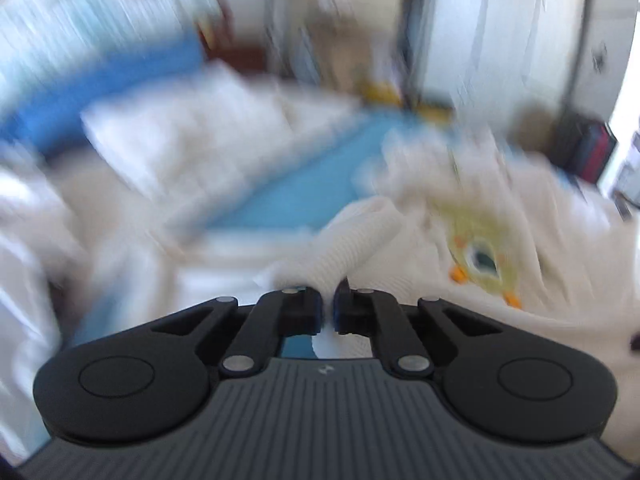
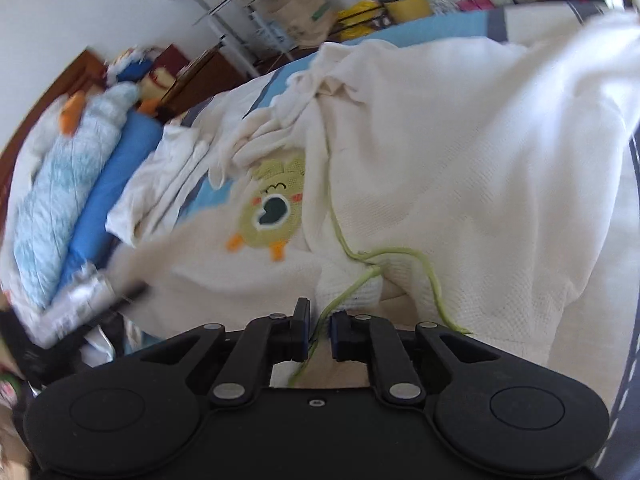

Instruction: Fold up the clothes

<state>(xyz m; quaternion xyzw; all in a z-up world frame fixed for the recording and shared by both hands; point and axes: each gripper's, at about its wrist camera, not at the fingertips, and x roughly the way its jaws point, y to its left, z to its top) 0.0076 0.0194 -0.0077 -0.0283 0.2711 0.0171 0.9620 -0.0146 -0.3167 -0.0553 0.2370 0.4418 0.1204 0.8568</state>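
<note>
Blue sheets cover the bed (image 2: 440, 26), and a shelf rack with bags and a yellow bucket stands at the far wall. On the bed lies a cream hoodie (image 2: 460, 160) with a green cartoon face (image 2: 274, 210) stitched on it. It fills most of the right wrist view and spreads from near to far. To the left of it sits a pile of white folded clothes (image 2: 160, 188), and further left lies a fluffy light blue plush toy (image 2: 68, 184). The left tongs (image 1: 329, 312) are pressed together and pinch a ribbed cuff (image 1: 352, 236) of the hoodie. That view is very blurry. The right tongs (image 2: 320, 336) are almost shut too, and a thin green drawstring (image 2: 400, 254) runs between them. I think they pinch the string and some knit by the neck, but I cannot be sure about the cloth. The hoodie looks soft, thick and floppy. It looks light, yet it will sag and bunch up when lifted. It is not slippery and will not break. Good places to hold are the cuffs, the bottom hem and the shoulders, where the cloth is firm. The string is a poor place to hold, because it could slide out.
</note>
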